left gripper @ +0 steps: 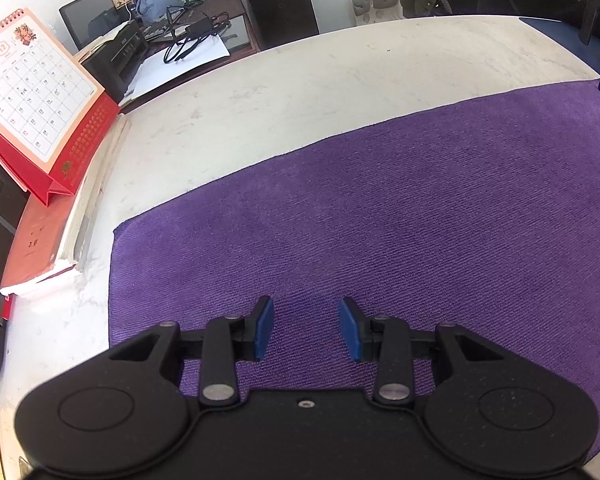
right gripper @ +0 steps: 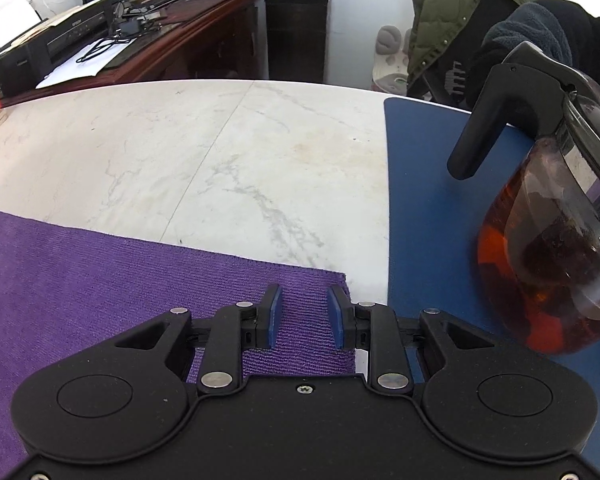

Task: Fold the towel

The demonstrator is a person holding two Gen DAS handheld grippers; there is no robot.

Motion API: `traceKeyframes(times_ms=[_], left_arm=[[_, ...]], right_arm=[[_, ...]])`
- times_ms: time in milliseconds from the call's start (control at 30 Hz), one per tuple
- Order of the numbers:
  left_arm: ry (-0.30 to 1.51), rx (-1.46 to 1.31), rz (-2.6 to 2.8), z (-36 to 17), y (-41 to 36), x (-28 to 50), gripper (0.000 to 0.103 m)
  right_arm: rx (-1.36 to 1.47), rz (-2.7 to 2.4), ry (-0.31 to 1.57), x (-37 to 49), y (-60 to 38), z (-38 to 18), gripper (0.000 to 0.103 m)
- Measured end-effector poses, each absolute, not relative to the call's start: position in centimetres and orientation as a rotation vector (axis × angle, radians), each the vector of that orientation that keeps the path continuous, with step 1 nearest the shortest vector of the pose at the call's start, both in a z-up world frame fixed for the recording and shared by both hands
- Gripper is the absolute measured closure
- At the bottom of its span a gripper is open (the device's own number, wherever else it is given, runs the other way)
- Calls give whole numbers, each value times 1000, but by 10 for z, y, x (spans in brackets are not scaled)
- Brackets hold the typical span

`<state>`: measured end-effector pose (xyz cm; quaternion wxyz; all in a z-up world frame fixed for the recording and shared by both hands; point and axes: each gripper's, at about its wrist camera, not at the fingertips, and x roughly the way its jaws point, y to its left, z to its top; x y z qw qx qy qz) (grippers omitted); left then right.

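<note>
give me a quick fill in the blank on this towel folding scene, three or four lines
1. The towel spread flat on the table is ____ in colour.
2. Both the left gripper and the right gripper have their jaws ____, with nothing pinched between the pads.
3. The glass teapot with dark tea stands on a ____ mat.
4. The desk calendar stands on a red ____.

Missing words: purple; open; blue; book
</note>
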<state>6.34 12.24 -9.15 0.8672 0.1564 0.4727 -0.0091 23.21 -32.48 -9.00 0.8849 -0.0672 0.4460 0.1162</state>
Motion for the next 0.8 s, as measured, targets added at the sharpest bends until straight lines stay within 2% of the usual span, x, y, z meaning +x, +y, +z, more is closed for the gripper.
traceKeyframes(times_ms=[233, 300, 533, 800], left_arm=[[923, 287, -11, -62, 110, 21, 69], [931, 263, 21, -61, 112, 2, 69], [987, 161, 175, -72, 146, -50, 69], [1013, 104, 262, -82, 181, -60, 69]], right_arm=[[-165, 331, 875, 193, -308, -58, 78], [-183, 370, 883, 172, -297, -53, 72], [-210, 495, 963, 104, -263, -58, 71], [-216, 535, 1012, 72, -244, -71, 71]])
